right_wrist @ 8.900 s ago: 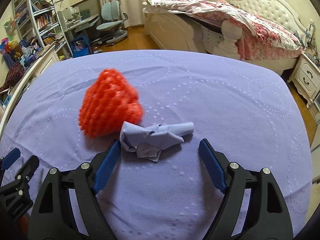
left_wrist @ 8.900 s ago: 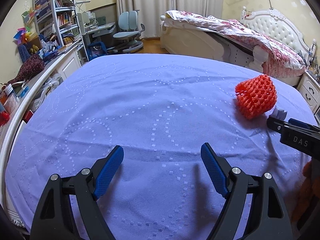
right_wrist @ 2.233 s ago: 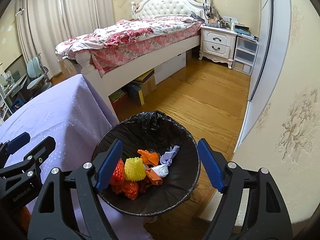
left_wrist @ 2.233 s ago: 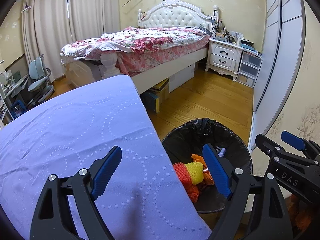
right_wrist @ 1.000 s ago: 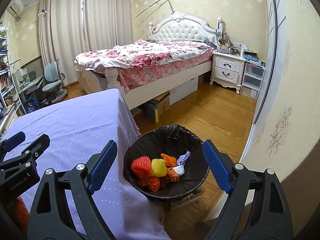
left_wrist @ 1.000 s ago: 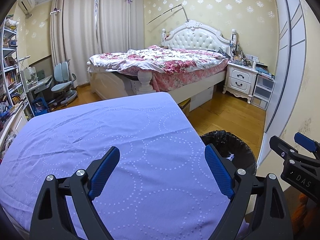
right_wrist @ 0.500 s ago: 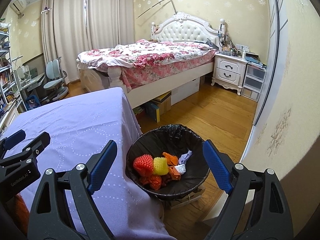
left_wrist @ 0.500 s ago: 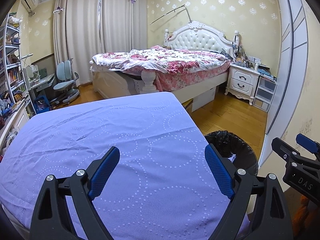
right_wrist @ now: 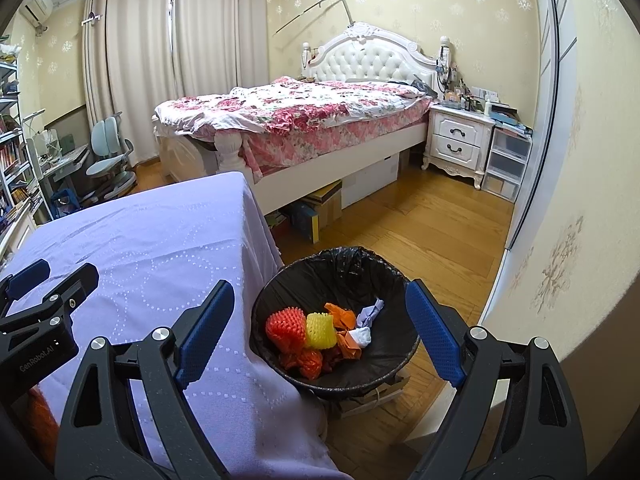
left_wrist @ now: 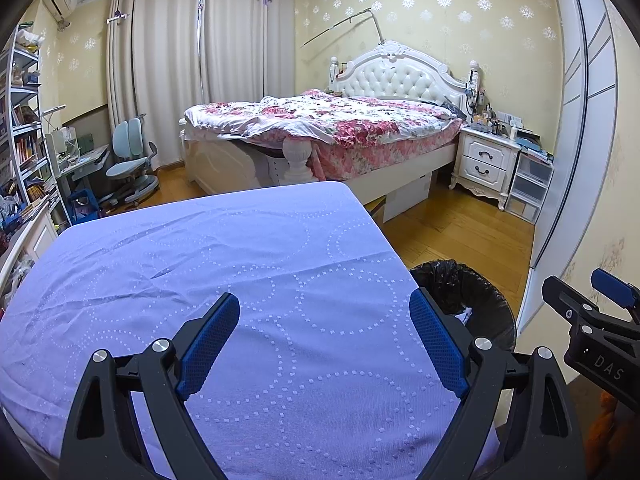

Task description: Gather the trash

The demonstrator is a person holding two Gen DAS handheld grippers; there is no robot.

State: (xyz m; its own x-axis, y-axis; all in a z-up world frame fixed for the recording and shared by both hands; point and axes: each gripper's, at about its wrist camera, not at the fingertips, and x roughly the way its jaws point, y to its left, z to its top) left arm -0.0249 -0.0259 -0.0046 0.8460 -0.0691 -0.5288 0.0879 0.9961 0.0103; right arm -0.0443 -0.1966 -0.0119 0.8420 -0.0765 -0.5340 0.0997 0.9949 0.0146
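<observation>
Zero trash shows on the purple tablecloth [left_wrist: 280, 264] in either wrist view; the pieces, a red foam fruit net [right_wrist: 285, 327], a yellow foam fruit net [right_wrist: 320, 330], orange wrappers [right_wrist: 347, 334] and crumpled tissue [right_wrist: 369, 316], all lie inside the black-lined trash bin [right_wrist: 340, 268] just beside the table edge. Left gripper [left_wrist: 325, 340] and right gripper [right_wrist: 320, 332] both spread wide, holding nothing. Task looks finished as far as visible.
</observation>
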